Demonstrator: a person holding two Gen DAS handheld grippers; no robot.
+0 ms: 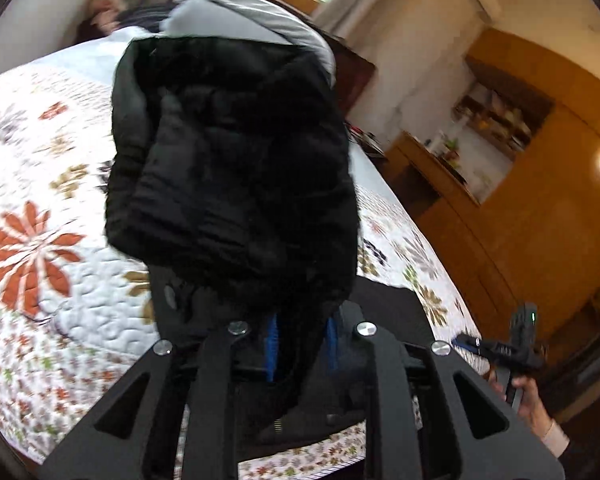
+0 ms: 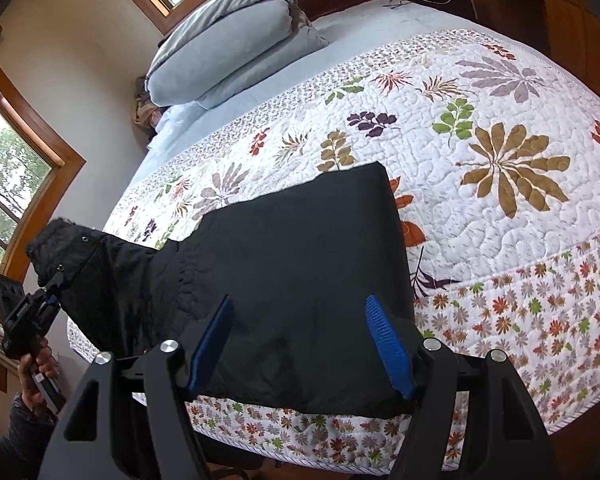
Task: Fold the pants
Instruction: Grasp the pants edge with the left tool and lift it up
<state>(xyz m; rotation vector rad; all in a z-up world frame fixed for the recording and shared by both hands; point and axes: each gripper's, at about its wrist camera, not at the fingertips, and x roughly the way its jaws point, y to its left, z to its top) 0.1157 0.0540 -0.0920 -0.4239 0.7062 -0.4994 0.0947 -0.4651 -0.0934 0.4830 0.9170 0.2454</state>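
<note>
My left hand-held gripper (image 2: 50, 294) is clamped on the pants (image 2: 300, 272), probably the waistband; I'd lay it squarely toward the bed's (image 2: 500, 152) near edge, where the right hand-held gripper (image 2: 300, 344) hovers open.

Black pants (image 2: 292, 264), one end lifted

The pants (image 2: 300, 280) are matt black cloth, smooth where they lie on the quilt (image 2: 480, 152), a white stitched cloth with a puckered, printed surface. Beyond the quilt lies a soft grey duvet (image 2: 228, 44). The right gripper (image 2: 304, 344) has ribbed blue pads (image 2: 388, 344) on matt black plastic with shiny metal bolts (image 2: 169, 345)
</note>
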